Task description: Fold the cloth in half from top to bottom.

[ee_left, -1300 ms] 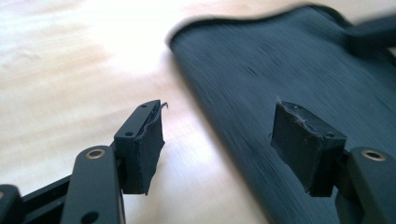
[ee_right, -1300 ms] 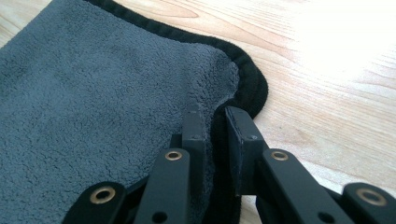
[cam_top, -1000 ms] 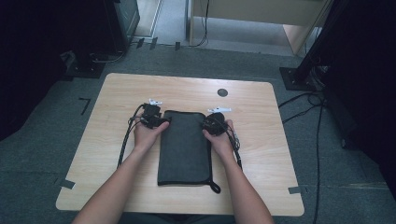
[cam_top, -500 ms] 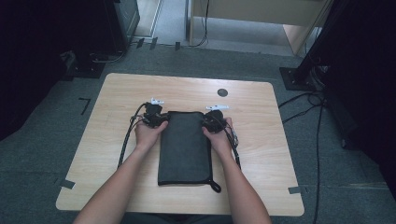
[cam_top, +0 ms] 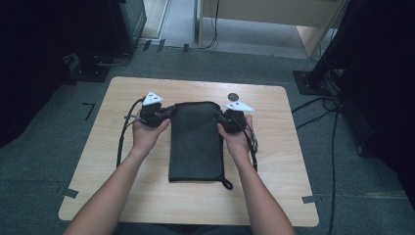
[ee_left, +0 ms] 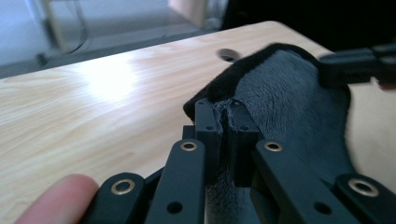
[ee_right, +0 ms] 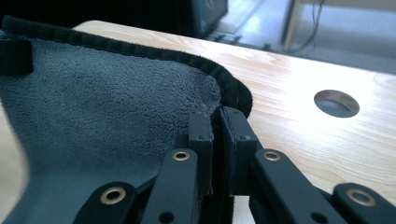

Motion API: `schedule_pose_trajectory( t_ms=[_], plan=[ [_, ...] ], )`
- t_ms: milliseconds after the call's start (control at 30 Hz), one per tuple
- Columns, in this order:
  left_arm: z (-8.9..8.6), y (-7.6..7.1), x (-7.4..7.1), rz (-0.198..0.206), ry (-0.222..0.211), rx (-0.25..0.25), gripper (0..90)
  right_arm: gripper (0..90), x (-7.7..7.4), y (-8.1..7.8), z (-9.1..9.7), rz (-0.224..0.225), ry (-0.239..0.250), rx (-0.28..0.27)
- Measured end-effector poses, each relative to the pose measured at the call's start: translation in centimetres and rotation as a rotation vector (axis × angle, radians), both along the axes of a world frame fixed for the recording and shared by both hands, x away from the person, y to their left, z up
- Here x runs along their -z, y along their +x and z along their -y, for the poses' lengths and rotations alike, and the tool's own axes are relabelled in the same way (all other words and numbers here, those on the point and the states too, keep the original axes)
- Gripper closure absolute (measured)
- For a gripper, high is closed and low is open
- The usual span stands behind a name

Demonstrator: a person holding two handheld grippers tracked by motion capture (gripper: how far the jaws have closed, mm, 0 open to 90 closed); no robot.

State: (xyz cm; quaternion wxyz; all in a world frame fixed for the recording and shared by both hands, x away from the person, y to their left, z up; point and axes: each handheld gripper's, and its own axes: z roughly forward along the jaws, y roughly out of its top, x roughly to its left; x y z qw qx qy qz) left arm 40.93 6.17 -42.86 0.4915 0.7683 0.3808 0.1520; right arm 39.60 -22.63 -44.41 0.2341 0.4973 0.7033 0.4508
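Left hand-held gripper (cam_top: 169,112) and right hand-held gripper (cam_top: 219,117) clamped on far corners of dark grey fleecy towel (cam_top: 195,142), jaws just closed, above wooden bench (cam_top: 274,161).

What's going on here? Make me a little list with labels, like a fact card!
thing: dark grey cloth, folded, long and narrow
where: on the wooden table, far end lifted
left gripper: shut on the cloth's far left corner
right gripper: shut on the cloth's far right corner
loop: a small one at the cloth's near right corner
also on table: a round hole beyond the cloth
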Motion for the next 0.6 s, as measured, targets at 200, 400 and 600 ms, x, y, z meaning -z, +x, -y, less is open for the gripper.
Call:
schedule_pose_trajectory(
  t_ms=[200, 400, 600],
  plan=[
    [-1.0, -5.3, 1.5, 0.025, -0.003, 0.098, 85.8, 83.0, 0.7, -5.5, 0.9, 0.029, -0.013, -0.098],
    [-1.1, -10.0, 3.5, 0.018, 0.064, 0.164, 85.5, 82.5, 2.4, -10.4, 1.1, 0.011, -0.032, -0.154],
    [-0.9, -12.7, 6.0, 0.003, 0.191, 0.210, 83.0, 77.5, 5.1, -12.8, 1.6, -0.119, -0.043, -0.219]
  ],
)
